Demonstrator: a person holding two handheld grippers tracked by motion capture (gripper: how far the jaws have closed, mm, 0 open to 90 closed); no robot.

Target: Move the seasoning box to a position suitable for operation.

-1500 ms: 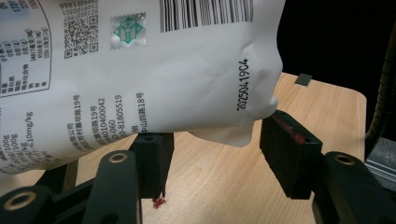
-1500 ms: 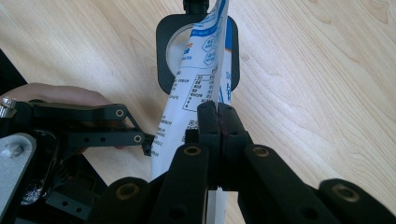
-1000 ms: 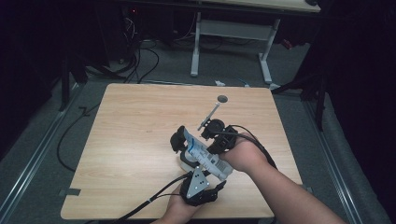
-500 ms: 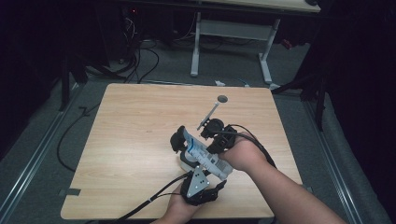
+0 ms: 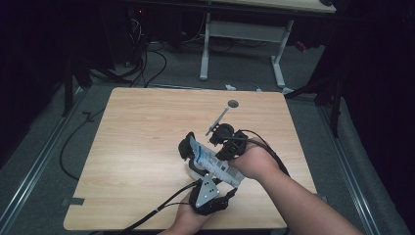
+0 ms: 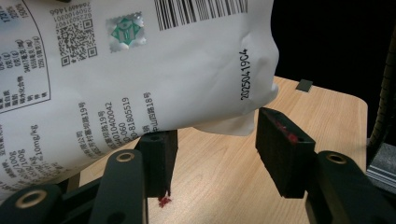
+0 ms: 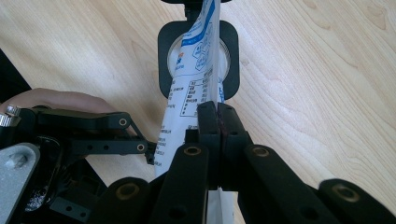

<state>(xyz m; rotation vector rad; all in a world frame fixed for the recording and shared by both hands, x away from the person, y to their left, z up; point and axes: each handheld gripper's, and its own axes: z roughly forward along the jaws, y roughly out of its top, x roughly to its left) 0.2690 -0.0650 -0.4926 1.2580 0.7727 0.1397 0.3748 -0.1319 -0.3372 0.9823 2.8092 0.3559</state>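
Note:
A white printed pouch [image 5: 215, 164] with a barcode hangs above the front of the wooden table [image 5: 147, 127]. My right gripper [image 5: 221, 151] is shut on one edge of the pouch [image 7: 194, 79], near its middle. In the right gripper view the pouch's far end points down at a black square holder [image 7: 163, 60] with a round white-ringed opening. That holder [image 5: 186, 147] stands on the table just left of the pouch. My left gripper [image 6: 217, 135] is open below the pouch [image 6: 140, 60], whose lower corner hangs between the spread jaws. Red smears mark its pads [image 6: 280, 135].
A long-handled spoon [image 5: 222, 116] with a round head lies on the table beyond the right gripper. Cables trail from both grippers over the table's front edge. Dark floor, cables and a desk frame [image 5: 244, 29] lie beyond the far edge.

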